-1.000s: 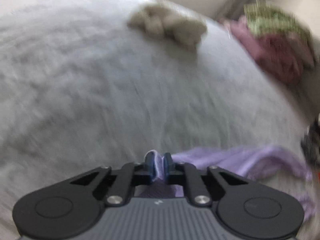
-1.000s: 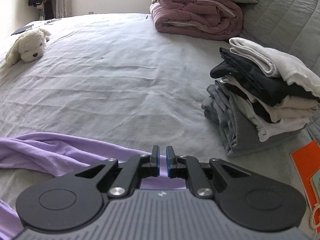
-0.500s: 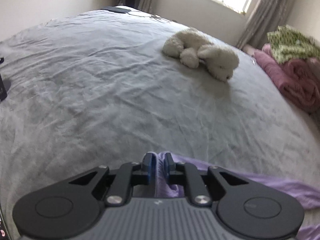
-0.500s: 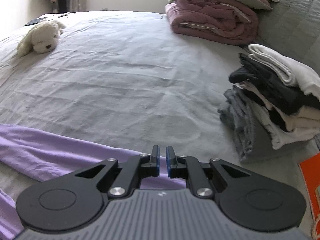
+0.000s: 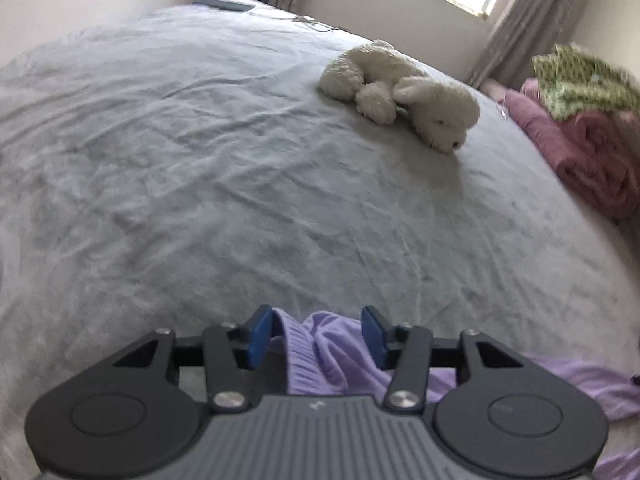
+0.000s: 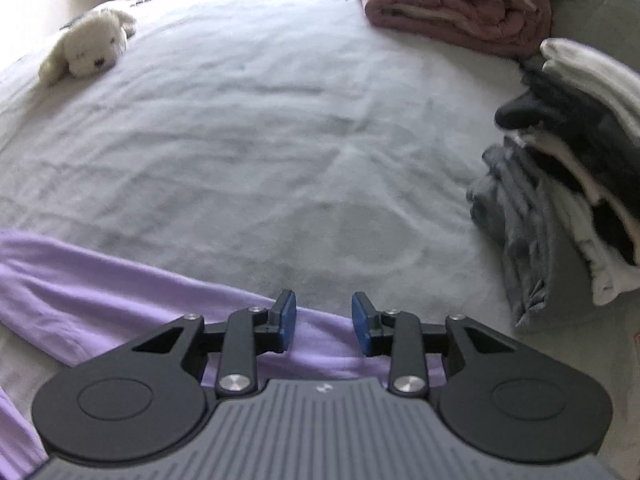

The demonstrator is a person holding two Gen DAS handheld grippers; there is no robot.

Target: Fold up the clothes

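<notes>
A lilac garment (image 5: 332, 352) lies on the grey bedsheet (image 5: 200, 168). Its ribbed edge bunches between the blue pads of my left gripper (image 5: 316, 334), whose jaws are opening and no longer pinch the cloth. In the right wrist view the same lilac garment (image 6: 120, 304) stretches from the left edge to under my right gripper (image 6: 323, 320). Those jaws are opening too, with flat cloth beneath the gap and nothing pressed between the pads.
A white plush dog (image 5: 404, 92) lies further up the bed. Folded pink blankets (image 6: 456, 0) sit at the far right. A stack of folded grey, black and white clothes (image 6: 560, 184) stands at the right. A green patterned cloth (image 5: 580, 76) tops the blankets.
Both grippers were shut on the lilac cloth and have spread their jaws, letting it go. Both have sunk closer to the bed.
</notes>
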